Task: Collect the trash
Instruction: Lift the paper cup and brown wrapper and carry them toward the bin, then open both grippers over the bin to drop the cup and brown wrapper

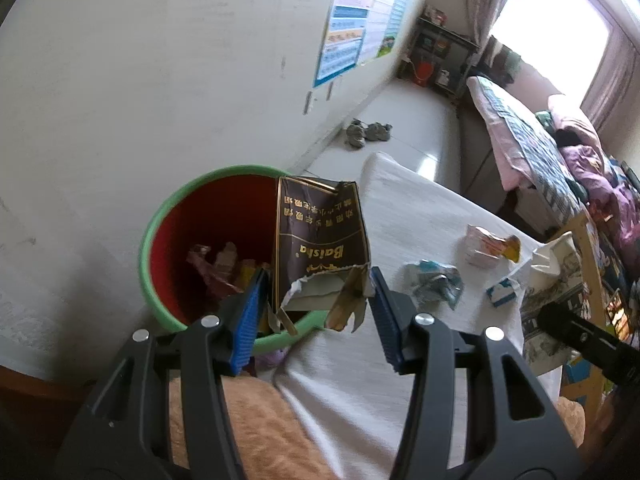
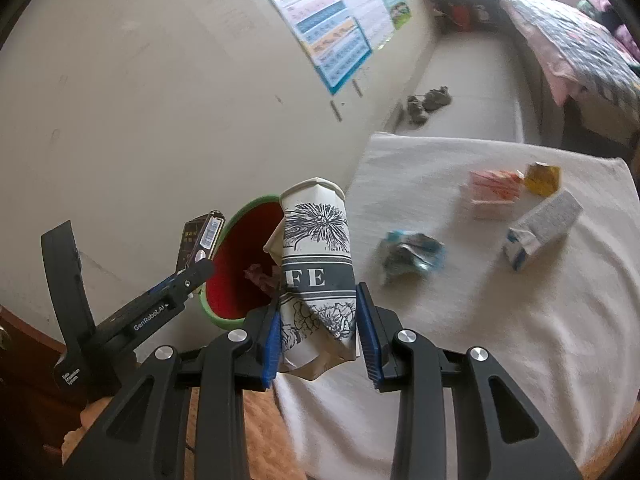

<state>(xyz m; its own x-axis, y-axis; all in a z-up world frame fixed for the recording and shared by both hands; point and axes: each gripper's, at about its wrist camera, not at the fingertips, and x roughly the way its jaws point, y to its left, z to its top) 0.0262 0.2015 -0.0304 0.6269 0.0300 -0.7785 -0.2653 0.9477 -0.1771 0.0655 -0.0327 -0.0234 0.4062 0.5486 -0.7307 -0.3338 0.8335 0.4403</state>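
My left gripper (image 1: 318, 300) is shut on a torn dark brown cigarette pack (image 1: 320, 236) and holds it over the right rim of a green bin with a red inside (image 1: 168, 224) that has wrappers in it. My right gripper (image 2: 318, 320) is shut on a crushed white paper cup with a black flower print (image 2: 318, 264), held beside the bin (image 2: 240, 256) above the table's left edge. On the white cloth-covered table (image 2: 500, 340) lie a crumpled blue wrapper (image 2: 412, 254), a pink packet (image 2: 494, 192), a yellow wrapper (image 2: 542, 178) and a white and blue carton (image 2: 542, 230).
A white wall with posters (image 1: 360, 20) stands behind the bin. A bed with blankets (image 1: 560, 152) is at the right. Shoes (image 1: 366, 132) lie on the floor by the wall. An orange fuzzy cloth (image 1: 240, 420) shows below the grippers.
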